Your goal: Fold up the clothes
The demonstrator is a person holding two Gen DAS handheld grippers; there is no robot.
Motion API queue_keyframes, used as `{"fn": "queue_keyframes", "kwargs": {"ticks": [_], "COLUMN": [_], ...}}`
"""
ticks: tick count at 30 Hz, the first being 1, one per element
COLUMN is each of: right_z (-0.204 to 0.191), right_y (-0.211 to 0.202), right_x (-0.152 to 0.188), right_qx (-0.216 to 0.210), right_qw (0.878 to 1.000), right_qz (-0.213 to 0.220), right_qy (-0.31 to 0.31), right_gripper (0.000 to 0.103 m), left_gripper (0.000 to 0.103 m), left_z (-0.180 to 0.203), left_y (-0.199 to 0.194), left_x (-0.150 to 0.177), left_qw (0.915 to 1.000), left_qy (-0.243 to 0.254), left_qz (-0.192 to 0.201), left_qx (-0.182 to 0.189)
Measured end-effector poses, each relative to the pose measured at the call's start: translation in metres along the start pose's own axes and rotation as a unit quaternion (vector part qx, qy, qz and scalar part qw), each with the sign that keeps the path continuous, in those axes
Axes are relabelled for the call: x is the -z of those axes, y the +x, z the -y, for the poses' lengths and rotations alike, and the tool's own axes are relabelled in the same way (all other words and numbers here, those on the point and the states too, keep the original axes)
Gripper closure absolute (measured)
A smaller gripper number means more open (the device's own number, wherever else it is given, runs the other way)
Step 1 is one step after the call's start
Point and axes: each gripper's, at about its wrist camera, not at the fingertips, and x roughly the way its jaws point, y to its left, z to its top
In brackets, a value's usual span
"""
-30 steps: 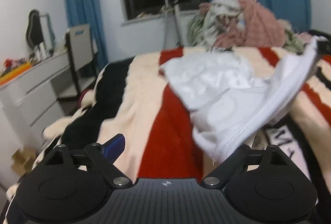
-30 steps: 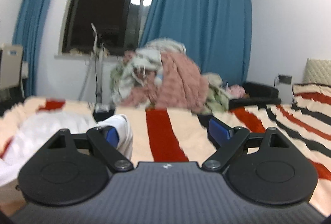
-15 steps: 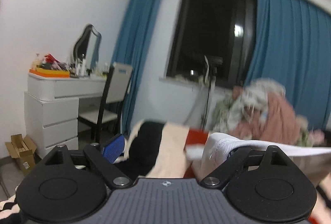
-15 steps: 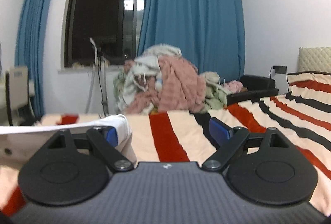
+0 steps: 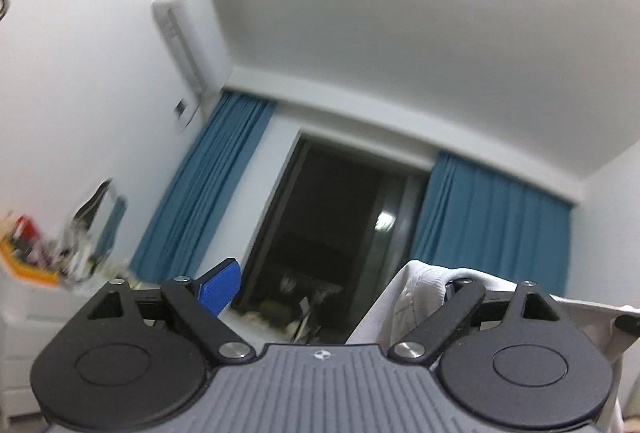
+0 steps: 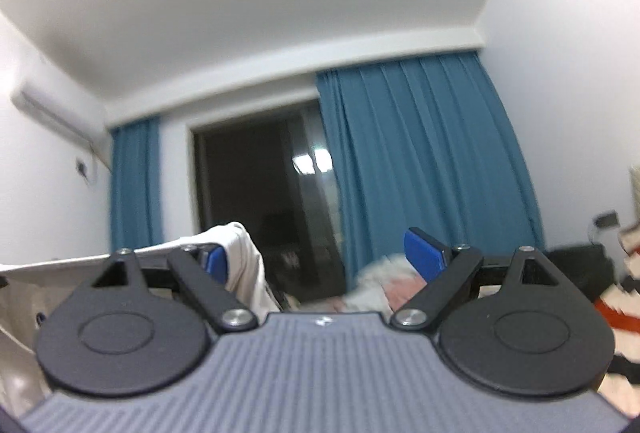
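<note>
A white garment [image 5: 416,297] is draped over the right finger of my left gripper [image 5: 332,285], whose jaws stand wide apart. The same white garment [image 6: 244,265] hangs over the left finger of my right gripper [image 6: 320,261], also wide apart. The cloth stretches between the two grippers. Both grippers are tilted up toward the ceiling. The blue pad of the left finger [image 5: 218,285] is bare; so is the right gripper's right pad [image 6: 424,253].
Blue curtains [image 6: 420,169] flank a dark window [image 5: 332,229]. A wall air conditioner [image 5: 184,33] is high on the left. A pile of clothes [image 6: 384,281] and the striped bed cover [image 6: 616,309] show low on the right. A dresser [image 5: 24,273] stands far left.
Both grippers have risen and tilted upward, lifting the white garment off the bed. The view has swung from the bed to the window and ceiling.
</note>
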Motion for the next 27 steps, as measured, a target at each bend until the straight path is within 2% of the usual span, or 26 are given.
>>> {"fn": "queue_keyframes", "kwargs": {"ticks": [5,8,11,15,19,22,24,27], "right_z": [0.001,0.007,0.013,0.019,0.022,0.027,0.036,0.049], "right_y": [0.0,0.003,0.011,0.035,0.081,0.126,0.167,0.235], "right_x": [-0.083,-0.108,-0.113,-0.094,-0.046,-0.002,0.031,0.087], "right_qx": [-0.018,-0.019,-0.013,0.005,0.026,0.046,0.062,0.088], "right_qw": [0.999,0.997,0.997,0.997,0.995,0.989,0.987,0.98], "right_qz": [0.046,0.063,0.057,0.027,-0.026,-0.065,-0.094,-0.133], "right_qy": [-0.018,-0.031,-0.04,-0.068,-0.095,-0.123,-0.117,-0.116], "right_gripper": [0.015,0.014,0.014,0.014,0.014,0.014,0.014,0.015], "left_gripper": [0.003,0.002,0.001,0.001,0.001,0.001,0.001,0.001], "left_z": [0.029,0.043,0.057,0.059,0.051,0.038,0.04,0.039], "left_y": [-0.001,0.005,0.018,0.057,0.12,0.187,0.244,0.315], "left_x": [-0.078,-0.089,-0.078,-0.03,0.044,0.105,0.153,0.219], "left_qw": [0.9976,0.9962,0.9958,0.9961,0.9937,0.9895,0.9809,0.9733], "left_qy": [-0.013,-0.003,0.018,0.02,0.028,0.049,0.091,0.091], "left_qz": [0.033,0.035,0.028,-0.028,-0.086,-0.125,-0.17,-0.211], "left_qx": [0.059,0.079,0.085,0.081,0.066,0.053,0.028,-0.004]}}
